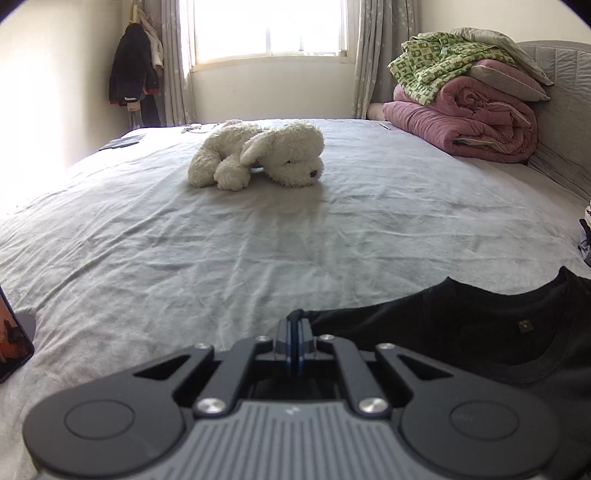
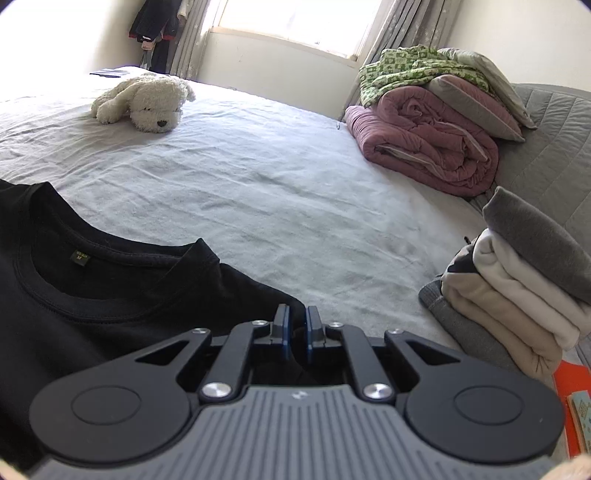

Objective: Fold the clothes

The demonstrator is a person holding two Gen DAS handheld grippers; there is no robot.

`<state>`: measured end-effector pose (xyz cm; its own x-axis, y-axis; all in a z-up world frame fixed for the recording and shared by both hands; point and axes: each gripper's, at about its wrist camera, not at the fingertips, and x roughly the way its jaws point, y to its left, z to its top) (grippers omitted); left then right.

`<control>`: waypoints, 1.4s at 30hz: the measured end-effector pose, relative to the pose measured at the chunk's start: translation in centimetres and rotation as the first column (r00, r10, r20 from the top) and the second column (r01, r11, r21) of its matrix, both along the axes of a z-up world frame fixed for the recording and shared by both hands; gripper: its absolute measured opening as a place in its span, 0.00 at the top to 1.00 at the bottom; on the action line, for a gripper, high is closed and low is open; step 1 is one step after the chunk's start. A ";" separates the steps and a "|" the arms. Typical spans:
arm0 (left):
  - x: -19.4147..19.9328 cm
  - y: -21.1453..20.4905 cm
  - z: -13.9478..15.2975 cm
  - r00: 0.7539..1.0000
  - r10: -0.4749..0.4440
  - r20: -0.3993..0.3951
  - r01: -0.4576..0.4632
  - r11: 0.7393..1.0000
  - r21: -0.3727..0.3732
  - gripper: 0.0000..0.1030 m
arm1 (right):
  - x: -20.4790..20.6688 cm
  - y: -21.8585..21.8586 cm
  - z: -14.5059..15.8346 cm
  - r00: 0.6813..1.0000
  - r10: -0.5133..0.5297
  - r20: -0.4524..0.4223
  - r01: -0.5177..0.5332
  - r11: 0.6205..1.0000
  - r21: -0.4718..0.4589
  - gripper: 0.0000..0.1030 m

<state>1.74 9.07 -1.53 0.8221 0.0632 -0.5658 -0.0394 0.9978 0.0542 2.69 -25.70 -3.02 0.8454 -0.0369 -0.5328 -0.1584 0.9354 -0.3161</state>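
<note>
A: Where is the shirt?

B: Spread flat on the bed, collar toward the plush dog, well short of it. The neck label faces up.

A: And the left gripper?

B: At the shirt's left shoulder edge. Its jaws are pressed together, with a small bunch of black cloth sticking out at the tips, so it has the shirt pinched.

A: The right gripper?

B: At the other shoulder, on the side away from the dog. Its blue pads are nearly together, a narrow slit between them. Black cloth lies under and between them, but I cannot tell for sure that they press on it.

A: What else is near the shirt?

B: A stack of folded clothes just right of it. Further back on that side, rolled pink bedding with a green patterned cloth on top. A phone lies left of the shirt, at the bed's edge. The window is behind the dog.
</note>
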 end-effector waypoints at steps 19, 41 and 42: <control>14.9 -0.4 2.3 0.976 0.129 0.176 -0.164 0.966 0.201 0.97 | 12.7 5.0 1.3 0.974 -0.028 0.227 0.054 0.993 -0.109 0.91; 26.9 1.2 -4.8 0.983 0.186 0.008 -0.180 0.938 0.296 0.98 | 24.6 9.4 -6.2 0.998 0.036 0.052 -0.018 0.949 -0.314 0.90; 26.7 1.2 -4.6 0.984 0.181 0.011 -0.176 0.939 0.296 0.97 | 24.5 9.3 -6.1 0.998 0.034 0.050 -0.017 0.950 -0.312 0.89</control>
